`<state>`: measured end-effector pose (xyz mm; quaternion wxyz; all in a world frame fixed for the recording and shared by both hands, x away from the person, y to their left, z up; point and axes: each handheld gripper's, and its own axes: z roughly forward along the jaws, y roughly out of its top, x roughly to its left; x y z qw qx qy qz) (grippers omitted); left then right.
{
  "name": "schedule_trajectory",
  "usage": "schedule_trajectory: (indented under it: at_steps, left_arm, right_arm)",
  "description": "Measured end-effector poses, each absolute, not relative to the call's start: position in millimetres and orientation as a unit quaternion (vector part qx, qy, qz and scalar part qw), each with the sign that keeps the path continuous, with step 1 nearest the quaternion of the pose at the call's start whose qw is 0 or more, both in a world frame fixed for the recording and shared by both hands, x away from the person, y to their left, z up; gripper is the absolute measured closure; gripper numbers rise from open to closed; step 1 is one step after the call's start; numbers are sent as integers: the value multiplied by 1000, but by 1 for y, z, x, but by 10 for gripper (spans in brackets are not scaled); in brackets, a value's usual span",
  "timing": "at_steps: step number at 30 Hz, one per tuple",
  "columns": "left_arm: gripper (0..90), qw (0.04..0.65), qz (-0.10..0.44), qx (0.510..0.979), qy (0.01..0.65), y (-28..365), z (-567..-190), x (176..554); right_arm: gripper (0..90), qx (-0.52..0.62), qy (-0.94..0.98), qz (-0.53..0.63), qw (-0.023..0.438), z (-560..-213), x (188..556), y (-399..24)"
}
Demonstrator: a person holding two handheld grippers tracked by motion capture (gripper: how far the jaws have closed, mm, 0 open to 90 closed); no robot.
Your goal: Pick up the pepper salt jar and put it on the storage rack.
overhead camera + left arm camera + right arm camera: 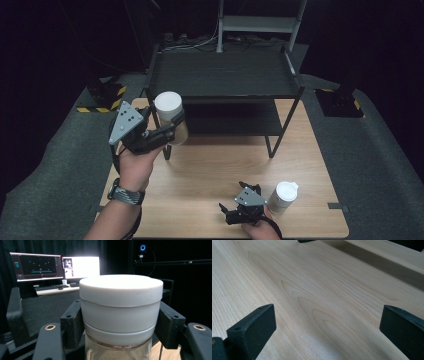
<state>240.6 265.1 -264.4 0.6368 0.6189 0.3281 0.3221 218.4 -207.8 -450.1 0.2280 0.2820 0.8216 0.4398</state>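
- Jar (171, 120) with a white lid (167, 102) sits between the two black jaws of the left gripper (175, 125), lifted off the table (210, 170).
- Seen from the high view, the jar hangs at about 10 o'clock from the middle of the table, just in front of the dark shelf (222, 75).
- From the left gripper view, the jar (120, 320) stands upright and both jaws press on its sides just under the lid (121, 288).
- The left gripper is closed tight on the jar, and the person's left hand (135, 167) holds the gripper from below.
- The lower part of the jar is clear, and something brownish shows inside.
- The right gripper (235, 212) rests low near the front edge of the table, at about 5 o'clock.
- Its jaws stand wide apart with only bare wood between them, as the right gripper view shows the table (317, 297).
- A second jar (283, 197) with a white lid stands on the table just beside the right gripper, at its 3 o'clock.
- Two screens (57, 266) glow far behind the held jar in the left gripper view.
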Motion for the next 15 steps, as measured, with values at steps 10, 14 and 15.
schedule_trajectory:
  at_steps: [10,14,15]
  left_arm:
    - [340,650,324,607,322,257,-244,256]
    - [340,651,332,603,320,251,-233,263]
    - [340,652,332,602,321,251,-231,264]
  right_arm:
    - [0,283,821,441,229,-450,218,-208]
    - [0,284,820,442,229,-451,218,-208]
    - [0,284,819,442,229,-451,218,-208]
